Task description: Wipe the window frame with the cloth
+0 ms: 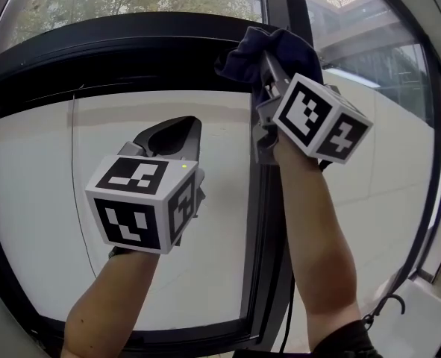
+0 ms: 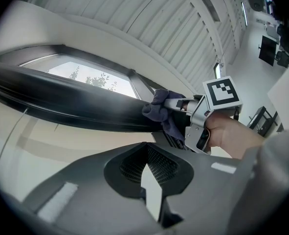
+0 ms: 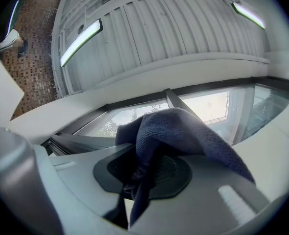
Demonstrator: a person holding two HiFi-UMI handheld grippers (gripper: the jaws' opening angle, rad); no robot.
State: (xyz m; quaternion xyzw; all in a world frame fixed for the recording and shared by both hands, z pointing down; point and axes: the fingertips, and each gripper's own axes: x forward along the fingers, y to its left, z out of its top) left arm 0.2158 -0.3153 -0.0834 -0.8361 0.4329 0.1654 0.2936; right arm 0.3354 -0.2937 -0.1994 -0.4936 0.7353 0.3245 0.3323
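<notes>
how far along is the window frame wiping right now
Done: the dark blue cloth is clamped in the right gripper's jaws. In hand: it sits against the black window frame where the upright meets the crossbar. Left: probably most of the frame; no wiped patch shows, so progress cannot be judged. The left gripper is shut, empty.

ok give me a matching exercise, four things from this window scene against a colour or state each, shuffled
1 cloth
2 left gripper
3 right gripper
4 window frame

a black, runs between the panes
b jaws together, nothing held
c dark blue, bunched up
d jaws clamped on fabric

Pairs: 1-c, 2-b, 3-d, 4-a
</notes>
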